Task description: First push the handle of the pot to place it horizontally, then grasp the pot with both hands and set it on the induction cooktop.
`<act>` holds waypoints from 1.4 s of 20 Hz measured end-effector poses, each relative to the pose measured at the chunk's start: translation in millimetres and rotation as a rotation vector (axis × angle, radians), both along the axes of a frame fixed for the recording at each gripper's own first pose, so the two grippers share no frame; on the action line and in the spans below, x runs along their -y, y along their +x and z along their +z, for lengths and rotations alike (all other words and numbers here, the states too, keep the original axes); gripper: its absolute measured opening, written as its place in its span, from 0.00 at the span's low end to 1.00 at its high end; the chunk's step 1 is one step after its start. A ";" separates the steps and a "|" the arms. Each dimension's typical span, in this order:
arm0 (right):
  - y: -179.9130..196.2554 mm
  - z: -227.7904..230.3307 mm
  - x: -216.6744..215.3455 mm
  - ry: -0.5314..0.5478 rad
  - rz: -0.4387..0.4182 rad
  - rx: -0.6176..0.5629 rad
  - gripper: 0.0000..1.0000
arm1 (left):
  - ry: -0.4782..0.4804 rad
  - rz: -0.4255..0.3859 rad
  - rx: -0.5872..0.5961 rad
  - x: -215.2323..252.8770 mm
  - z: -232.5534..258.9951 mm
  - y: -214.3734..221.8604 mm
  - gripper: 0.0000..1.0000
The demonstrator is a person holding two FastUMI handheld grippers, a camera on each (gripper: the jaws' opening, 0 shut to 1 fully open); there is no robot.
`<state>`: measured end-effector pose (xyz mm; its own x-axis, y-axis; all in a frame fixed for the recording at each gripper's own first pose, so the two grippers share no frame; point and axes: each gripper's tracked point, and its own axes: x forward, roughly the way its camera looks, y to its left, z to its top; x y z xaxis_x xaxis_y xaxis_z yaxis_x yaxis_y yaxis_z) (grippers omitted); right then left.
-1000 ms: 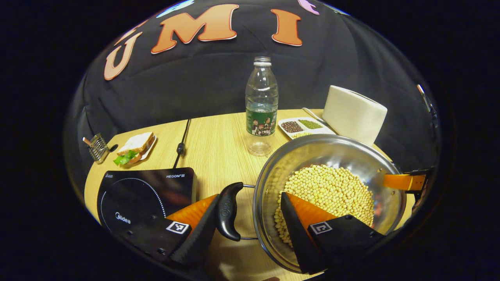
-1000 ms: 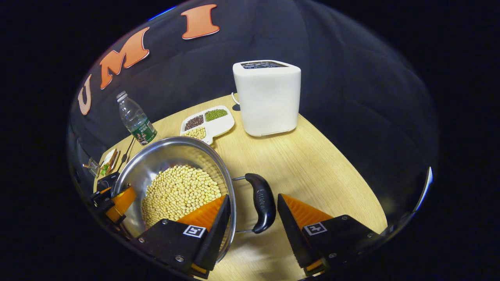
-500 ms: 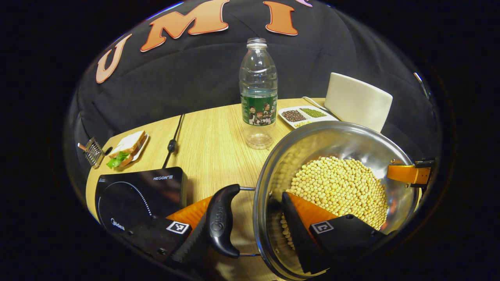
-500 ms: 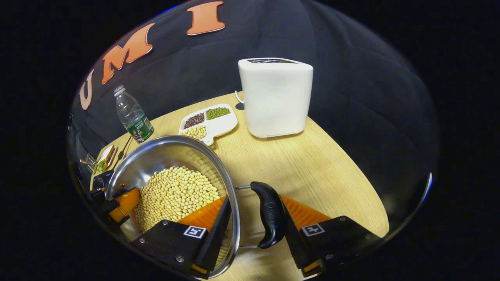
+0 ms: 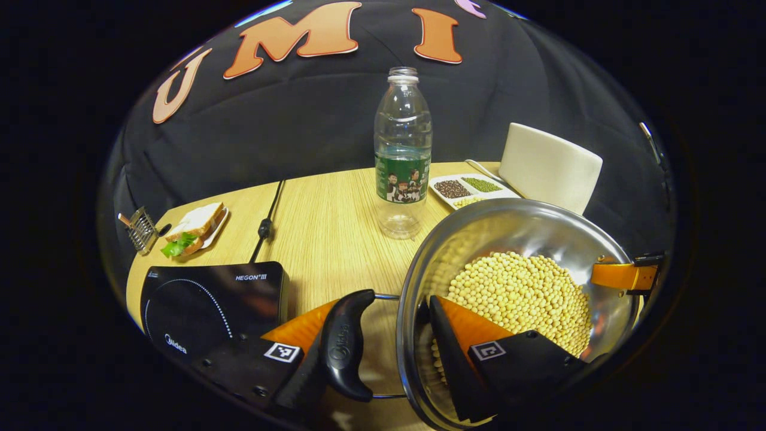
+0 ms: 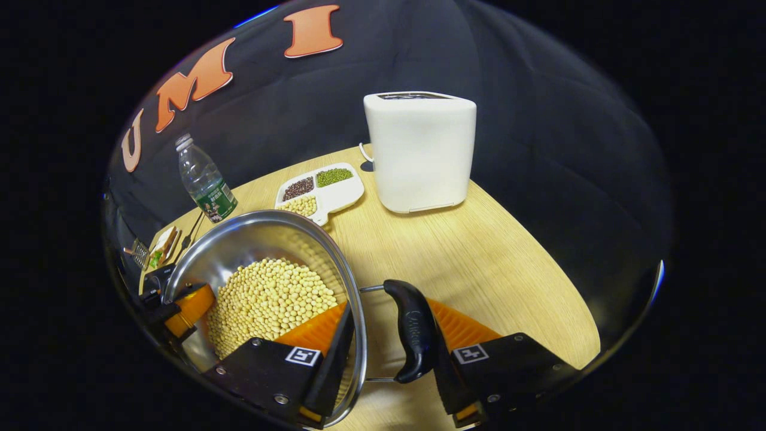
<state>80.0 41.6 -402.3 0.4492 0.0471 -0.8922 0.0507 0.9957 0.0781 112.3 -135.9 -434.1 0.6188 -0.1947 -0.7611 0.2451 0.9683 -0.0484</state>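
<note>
The steel pot (image 5: 526,230), filled with soybeans (image 5: 520,293), sits at the right of the left gripper view. My left gripper (image 5: 383,305) is shut across its near side, with one finger inside the wall and the other against the black handle (image 5: 342,350). In the right gripper view, my right gripper (image 6: 388,305) grips the opposite side of the pot (image 6: 251,233) the same way, its outer finger pressed on that side's black handle (image 6: 412,332). The black induction cooktop (image 5: 209,302) lies just left of the pot. I cannot tell whether the pot rests on the table.
A clear bottle (image 5: 402,155) stands behind the pot. Farther back are a white divided dish of beans (image 6: 320,188) and a white toaster (image 6: 419,149). A sandwich on a plate (image 5: 194,227), a small wire rack (image 5: 140,227) and the cooktop's cord (image 5: 266,221) lie beyond the cooktop.
My right gripper's outer finger has closed in against the pot's handle. The left gripper keeps its grip, and both views have shifted only slightly.
</note>
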 end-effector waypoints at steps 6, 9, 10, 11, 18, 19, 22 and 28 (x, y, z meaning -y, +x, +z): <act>-9.2 15.5 -6.7 0.056 -0.026 0.007 0.61 | 0.025 0.001 0.022 -8.8 20.2 -3.5 0.88; -5.8 39.1 -5.5 0.060 -0.035 0.052 0.61 | 0.014 0.004 0.052 -10.1 44.1 -1.2 0.88; -4.7 47.7 -6.9 0.059 -0.030 0.065 0.61 | 0.012 0.008 0.060 -12.7 53.3 -1.7 0.88; -5.1 55.2 -8.8 0.060 -0.023 0.075 0.61 | 0.012 0.011 0.074 -15.5 62.2 -1.3 0.88; -6.5 99.9 -45.6 0.086 0.046 0.111 0.61 | 0.035 0.067 0.116 -61.8 116.3 -9.4 0.88; -6.7 104.6 -52.7 0.085 0.061 0.117 0.61 | 0.038 0.077 0.116 -70.1 120.9 -12.1 0.88; -8.6 116.9 -74.8 0.095 0.094 0.122 0.60 | 0.051 0.107 0.126 -97.4 136.3 -15.6 0.84; -14.0 143.4 -125.4 0.123 0.162 0.135 0.61 | 0.087 0.157 0.153 -155.1 169.6 -21.4 0.84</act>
<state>66.0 167.1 -259.0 0.5415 0.2325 -0.8079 -0.1275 0.9726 0.1945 90.9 19.2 -264.4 0.7457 -0.0246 -0.6658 0.0890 0.9940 0.0629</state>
